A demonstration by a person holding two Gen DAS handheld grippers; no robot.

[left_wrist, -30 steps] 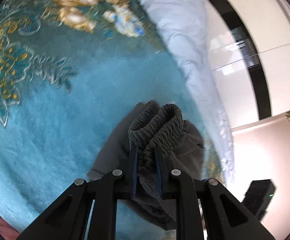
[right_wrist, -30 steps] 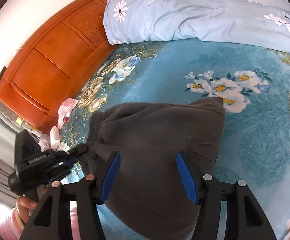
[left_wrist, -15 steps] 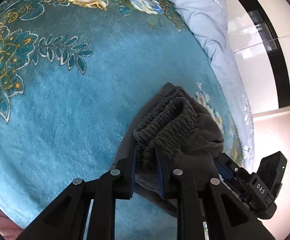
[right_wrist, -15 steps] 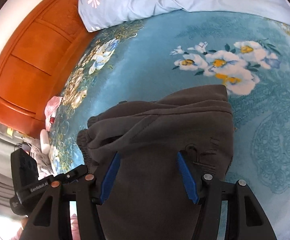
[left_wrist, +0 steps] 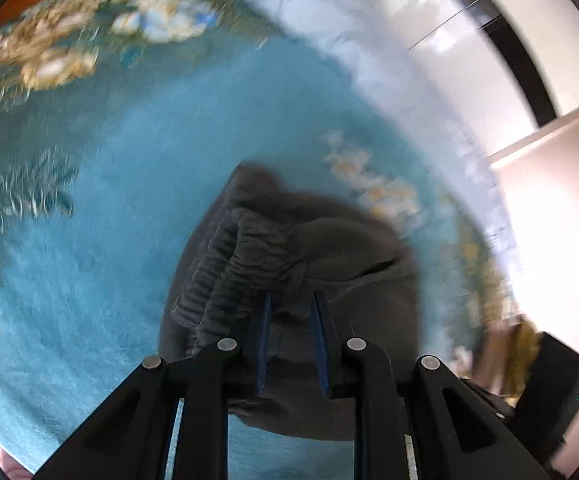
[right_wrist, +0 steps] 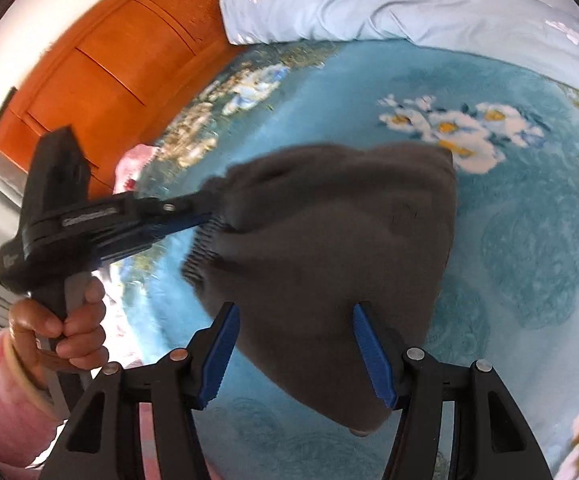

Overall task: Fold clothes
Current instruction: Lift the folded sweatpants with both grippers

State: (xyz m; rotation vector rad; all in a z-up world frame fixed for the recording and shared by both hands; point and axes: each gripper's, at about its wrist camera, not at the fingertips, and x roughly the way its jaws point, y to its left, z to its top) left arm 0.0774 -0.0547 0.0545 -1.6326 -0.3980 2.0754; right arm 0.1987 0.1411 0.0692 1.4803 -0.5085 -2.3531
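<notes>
A dark grey garment with a gathered elastic waistband (left_wrist: 309, 248) (right_wrist: 329, 232) lies folded on a teal flowered blanket (left_wrist: 109, 200) (right_wrist: 529, 220). My left gripper (left_wrist: 289, 308) is shut on the garment's waistband edge; in the right wrist view it comes in from the left (right_wrist: 205, 216) and pinches the ribbed band. My right gripper (right_wrist: 293, 312) is open, its blue fingers (right_wrist: 221, 340) spread over the near part of the garment, holding nothing.
A light blue flowered duvet (right_wrist: 369, 0) lies along the bed's far side. An orange wooden headboard (right_wrist: 109, 60) stands at the left. A pink item (right_wrist: 133, 164) lies by the headboard. White wall and window (left_wrist: 509, 40) are beyond the bed.
The left gripper has pulled the waistband across and lifted it, with motion blur. The garment has shifted and bunched. The right gripper stays open over it.
</notes>
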